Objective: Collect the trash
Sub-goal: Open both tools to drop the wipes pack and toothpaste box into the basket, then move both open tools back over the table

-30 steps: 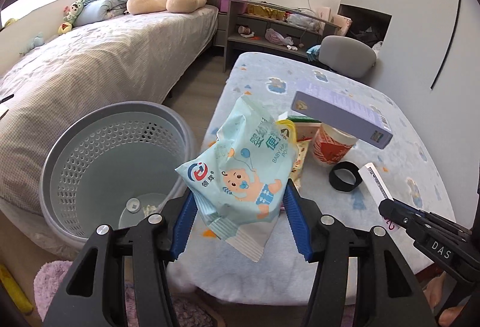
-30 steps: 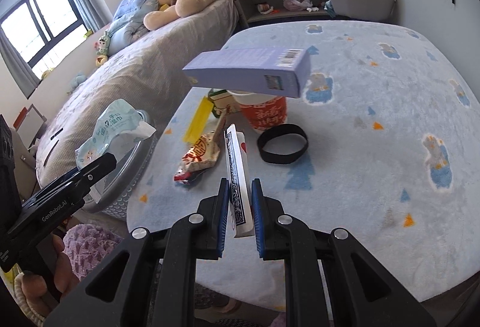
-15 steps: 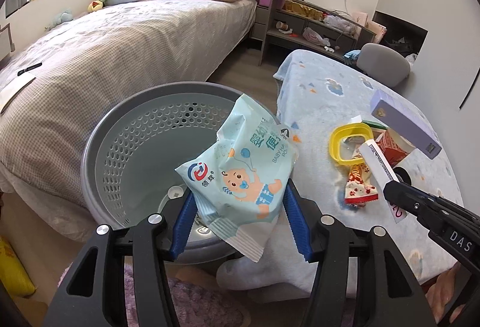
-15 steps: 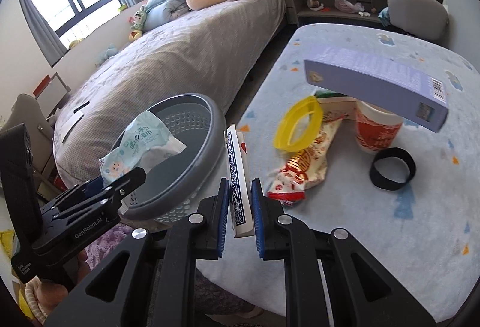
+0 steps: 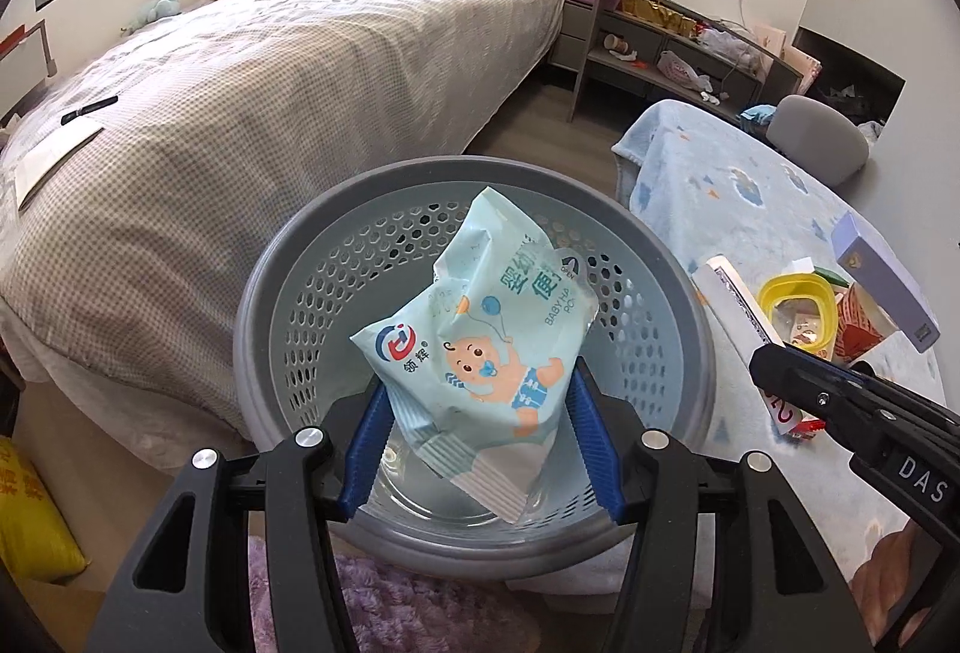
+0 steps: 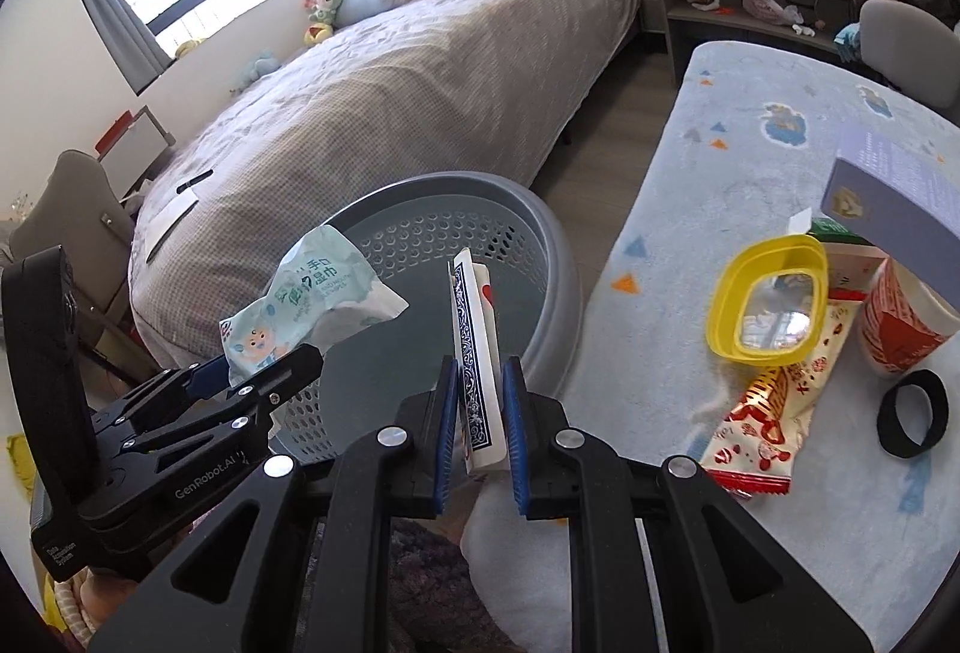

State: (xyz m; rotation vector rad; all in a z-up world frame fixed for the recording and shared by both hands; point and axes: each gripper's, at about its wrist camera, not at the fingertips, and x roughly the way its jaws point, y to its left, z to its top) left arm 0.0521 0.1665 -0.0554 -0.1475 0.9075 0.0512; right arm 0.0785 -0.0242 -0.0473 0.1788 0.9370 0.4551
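My left gripper (image 5: 477, 407) is shut on a pale blue baby-wipes pack (image 5: 480, 353) and holds it over the mouth of the grey perforated bin (image 5: 288, 293). The same pack (image 6: 312, 305) and left gripper (image 6: 264, 371) show at the left of the right wrist view. My right gripper (image 6: 480, 413) is shut on a flat white box with a blue patterned side (image 6: 474, 353), which hangs above the bin's rim (image 6: 564, 269). That box (image 5: 738, 305) and the right gripper (image 5: 774, 365) appear at the right of the left wrist view.
On the blue blanket-covered table (image 6: 750, 161) lie a yellow-rimmed lid (image 6: 774, 305), a red snack wrapper (image 6: 762, 413), a red cup (image 6: 900, 329), a black ring (image 6: 912, 413) and a purple box (image 6: 900, 185). A bed (image 5: 270, 71) lies behind the bin, a purple rug (image 5: 390, 605) below.
Both grippers have swung left, away from the table and over the bin. The wipes pack now hangs above the bin's opening, and the white box has come to its rim.
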